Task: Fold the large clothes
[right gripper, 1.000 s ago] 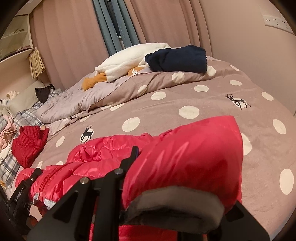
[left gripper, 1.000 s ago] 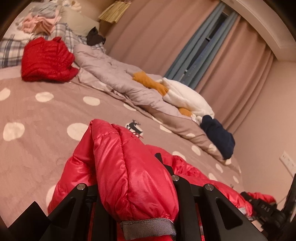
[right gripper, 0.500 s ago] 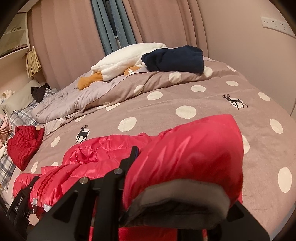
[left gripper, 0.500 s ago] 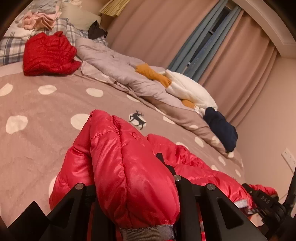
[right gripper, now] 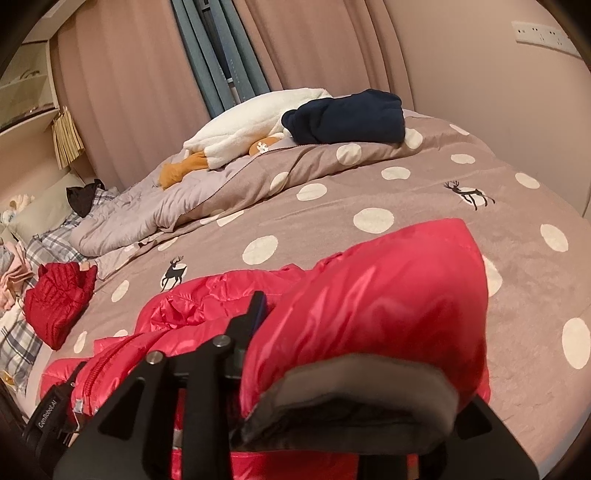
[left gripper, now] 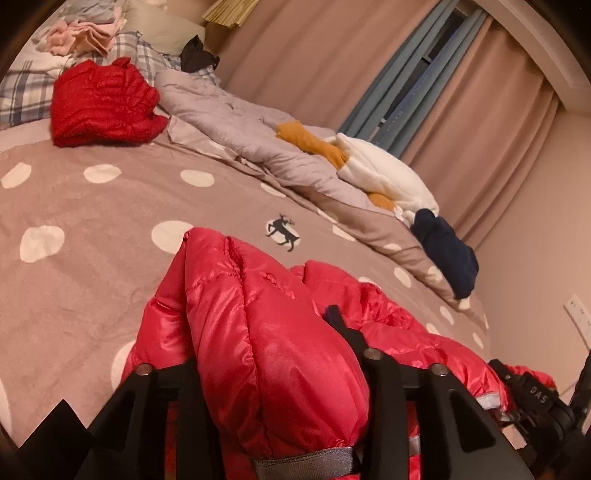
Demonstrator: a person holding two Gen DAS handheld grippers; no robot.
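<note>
- While both my wrist views are half filled by the bright red puffer jacket (left gripper: 266, 354), I note it lies on the near edge of the bed (left gripper: 74, 229), each sleeve end draped over a tool.
- Left gripper (left gripper: 273, 369): jaws pinch a sleeve of the jacket, its grey cuff lying nearest the lens.
- Right gripper (right gripper: 351, 339): clamped on the other sleeve; the blurred grey cuff hides one finger entirely.
- Surroundings: dotted taupe bed cover with deer prints; a second, darker red jacket (left gripper: 99, 103) folded near the plaid pillows (left gripper: 22, 88), well apart from mine.
- Rumpled grey quilt (left gripper: 236, 125) along the far side, white plush toy with orange parts (left gripper: 380, 173) on it, navy garment (right gripper: 343, 118) just beside the toy.
- Pink clothes (left gripper: 81, 35) piled at the headboard; pink curtains (right gripper: 122, 92) behind.
- Writing: "GenRobot.AI" on the left tool's strap in the right view; "DAS" on the right tool in the left view.
</note>
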